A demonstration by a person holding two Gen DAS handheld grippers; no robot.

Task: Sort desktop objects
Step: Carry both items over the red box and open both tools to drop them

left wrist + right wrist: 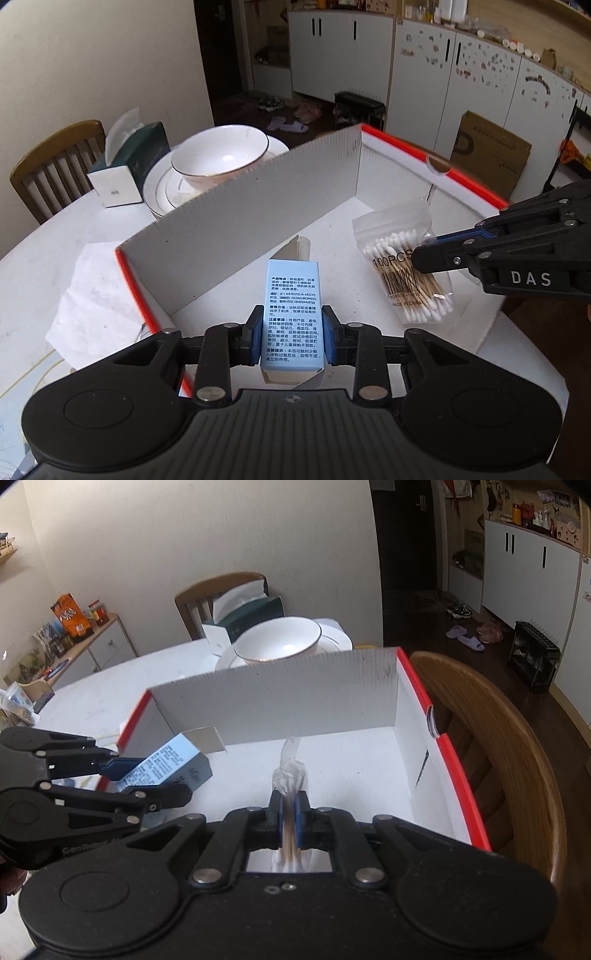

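My left gripper (292,338) is shut on a small light-blue carton (293,314) printed with black text and holds it over the near end of an open white cardboard box with red rims (236,218). The carton's end flap is open. My right gripper (289,819) is shut on a clear bag of cotton swabs (290,775), held edge-on inside the same box (402,775). In the left wrist view the bag (406,273) reads "100PCS" and the right gripper (424,258) pinches its right side. The left gripper (147,779) with the carton (166,766) shows at the left in the right wrist view.
A white bowl (221,157) on stacked plates and a dark green tissue box (129,162) stand on the white table (44,258) beyond the box. A crumpled white paper (96,291) lies left of it. Wooden chairs stand at the far side (55,162) and right (498,757).
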